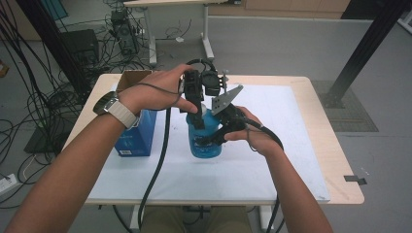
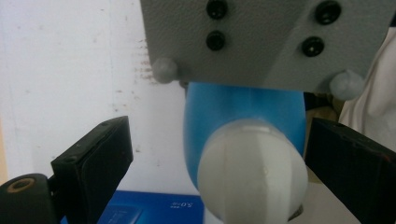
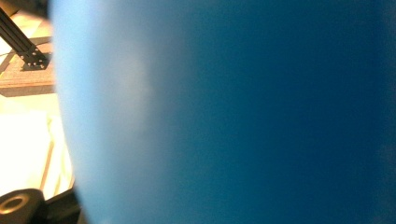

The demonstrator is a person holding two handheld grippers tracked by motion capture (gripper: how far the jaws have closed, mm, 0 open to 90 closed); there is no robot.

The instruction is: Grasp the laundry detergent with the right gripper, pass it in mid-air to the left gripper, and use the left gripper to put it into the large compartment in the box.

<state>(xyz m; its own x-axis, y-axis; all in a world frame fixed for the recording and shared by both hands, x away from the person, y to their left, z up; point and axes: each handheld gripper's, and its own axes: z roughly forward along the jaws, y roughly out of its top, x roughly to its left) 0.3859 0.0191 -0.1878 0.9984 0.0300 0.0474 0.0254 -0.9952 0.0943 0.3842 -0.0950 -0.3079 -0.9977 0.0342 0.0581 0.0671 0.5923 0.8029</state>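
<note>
A blue bottle with a white cap stands upright in the middle of the white mat. My right gripper comes in from the right and is shut on the bottle's body, whose blue wall sits close against its camera. My left gripper hangs over the bottle, pointing down. Its jaws stand open on either side of the cap, with a clear gap on one side. The grey plate of the right gripper lies just beyond the cap.
A blue carton stands on the mat left of the bottle, with an open cardboard box behind it. The white mat covers most of the wooden table. Cables trail off the table's near edge.
</note>
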